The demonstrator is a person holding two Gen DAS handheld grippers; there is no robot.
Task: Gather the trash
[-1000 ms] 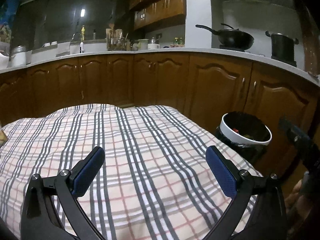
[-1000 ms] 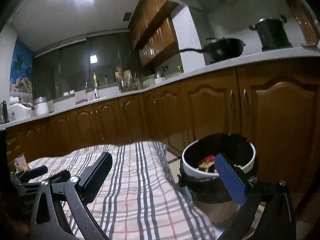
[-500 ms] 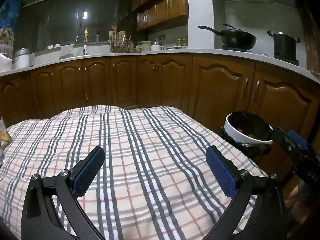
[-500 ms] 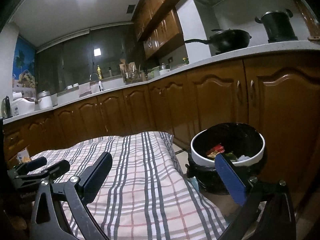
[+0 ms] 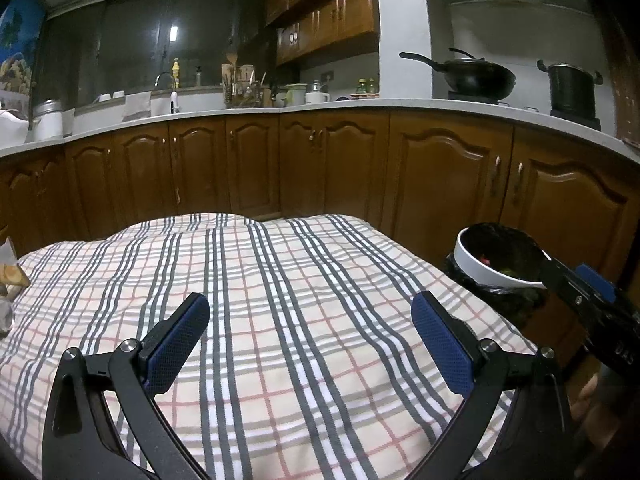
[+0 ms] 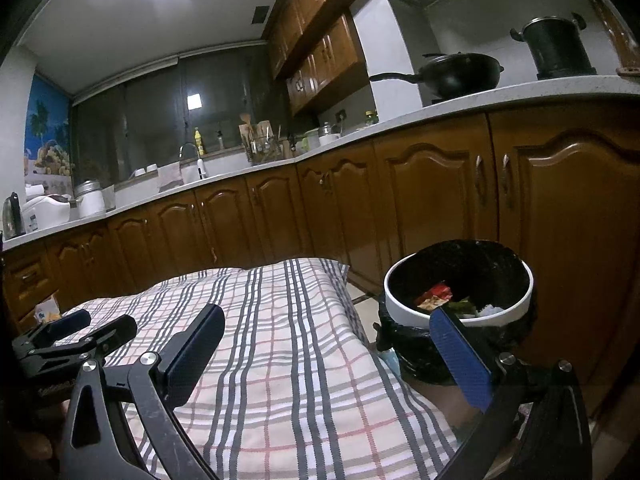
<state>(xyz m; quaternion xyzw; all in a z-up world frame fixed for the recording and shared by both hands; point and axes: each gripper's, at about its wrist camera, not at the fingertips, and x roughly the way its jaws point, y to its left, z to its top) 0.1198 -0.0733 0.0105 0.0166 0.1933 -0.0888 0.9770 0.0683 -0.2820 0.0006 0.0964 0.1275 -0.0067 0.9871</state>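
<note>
My left gripper (image 5: 310,320) hangs open over the checked tablecloth (image 5: 280,280) with nothing between its blue pads. My right gripper (image 6: 326,320) is open and empty too, over the table's right end. Its right finger (image 6: 460,356) overlaps the near rim of the white-rimmed trash bin (image 6: 394,304) with a black liner, which stands on the floor right of the table. Inside lie a red wrapper (image 6: 436,292) and other scraps. The bin (image 5: 468,264) also shows in the left wrist view, behind the right gripper (image 5: 592,292). Crumpled wrappers (image 5: 10,276) lie at the cloth's left edge.
Brown cabinet doors (image 5: 448,184) under a white counter (image 5: 320,106) curve around behind the table and bin. A wok (image 5: 476,76) and a pot (image 5: 572,88) stand on the counter at the right. The left gripper (image 6: 72,328) shows at the right wrist view's left edge.
Both views have drifted slightly: the bin's inside shows more in the right wrist view, and the wrappers at the left edge show more in the left wrist view. Both grippers stay open.
</note>
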